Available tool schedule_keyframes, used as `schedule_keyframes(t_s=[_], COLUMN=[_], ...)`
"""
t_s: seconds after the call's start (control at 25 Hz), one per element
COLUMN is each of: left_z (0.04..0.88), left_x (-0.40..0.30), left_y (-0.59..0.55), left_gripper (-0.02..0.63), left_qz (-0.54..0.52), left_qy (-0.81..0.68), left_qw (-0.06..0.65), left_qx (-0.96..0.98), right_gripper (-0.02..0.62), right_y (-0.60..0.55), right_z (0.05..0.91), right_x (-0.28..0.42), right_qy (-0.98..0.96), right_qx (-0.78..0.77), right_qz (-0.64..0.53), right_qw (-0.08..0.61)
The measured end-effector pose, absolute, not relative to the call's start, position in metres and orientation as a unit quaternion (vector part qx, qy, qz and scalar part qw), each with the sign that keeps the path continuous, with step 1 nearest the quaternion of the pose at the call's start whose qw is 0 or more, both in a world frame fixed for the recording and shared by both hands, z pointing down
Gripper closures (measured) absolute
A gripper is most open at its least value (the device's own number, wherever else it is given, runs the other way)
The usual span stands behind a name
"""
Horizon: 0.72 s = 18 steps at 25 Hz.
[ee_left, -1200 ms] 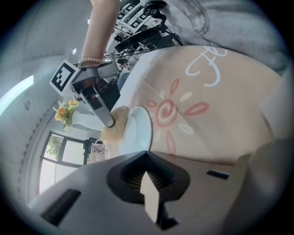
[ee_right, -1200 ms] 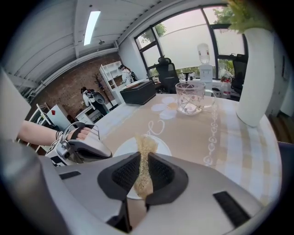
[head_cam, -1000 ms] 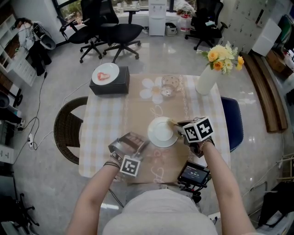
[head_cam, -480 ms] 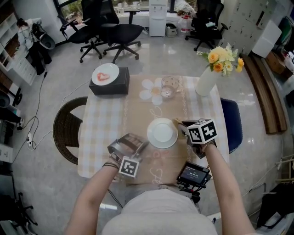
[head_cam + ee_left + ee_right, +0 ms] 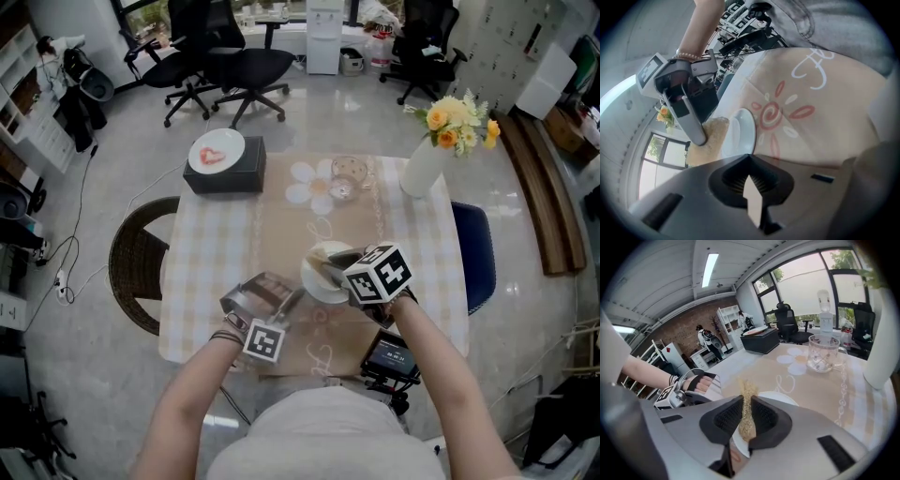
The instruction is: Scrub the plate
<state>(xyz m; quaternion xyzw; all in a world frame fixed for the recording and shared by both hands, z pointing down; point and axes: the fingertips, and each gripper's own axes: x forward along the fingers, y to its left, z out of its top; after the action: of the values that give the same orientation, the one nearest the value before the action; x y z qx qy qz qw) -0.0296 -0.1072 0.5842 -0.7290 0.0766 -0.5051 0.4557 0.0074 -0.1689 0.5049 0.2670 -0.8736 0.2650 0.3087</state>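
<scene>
Tan table runner (image 5: 281, 216), white plate (image 5: 315, 273) mid-table. Right gripper (image 5: 336, 265) is clamped on a fibrous scrubber (image 5: 748, 397) right over it, so scrubbing looks underway; next I'd guess press down and circle. Left gripper (image 5: 281, 293) is closed on nothing, parked nearby.

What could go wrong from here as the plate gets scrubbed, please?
The left tongs are shut and empty near the plate, not holding it, so it may slide when scrubbed. The right tongs pinch the soft scrubber, which could slip out under pressure.
</scene>
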Motion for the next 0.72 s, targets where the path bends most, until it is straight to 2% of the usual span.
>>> schedule_keyframes(t_s=[0.4, 0.72], left_z=[0.586, 0.585], left_x=[-0.030, -0.030], left_y=[-0.106, -0.106], left_gripper=[0.597, 0.597], left_qz=[-0.507, -0.505], left_qy=[0.071, 0.071], left_qw=[0.452, 0.450], left_qx=[-0.730, -0.733], right_gripper=[0.540, 0.540], right_y=[-0.162, -0.173], right_z=[0.531, 0.529], right_x=[-0.027, -0.021], right_qy=[-0.863, -0.861], right_qx=[0.244, 0.263], right_qz=[0.279, 0.278], right_qw=[0.344, 0.335])
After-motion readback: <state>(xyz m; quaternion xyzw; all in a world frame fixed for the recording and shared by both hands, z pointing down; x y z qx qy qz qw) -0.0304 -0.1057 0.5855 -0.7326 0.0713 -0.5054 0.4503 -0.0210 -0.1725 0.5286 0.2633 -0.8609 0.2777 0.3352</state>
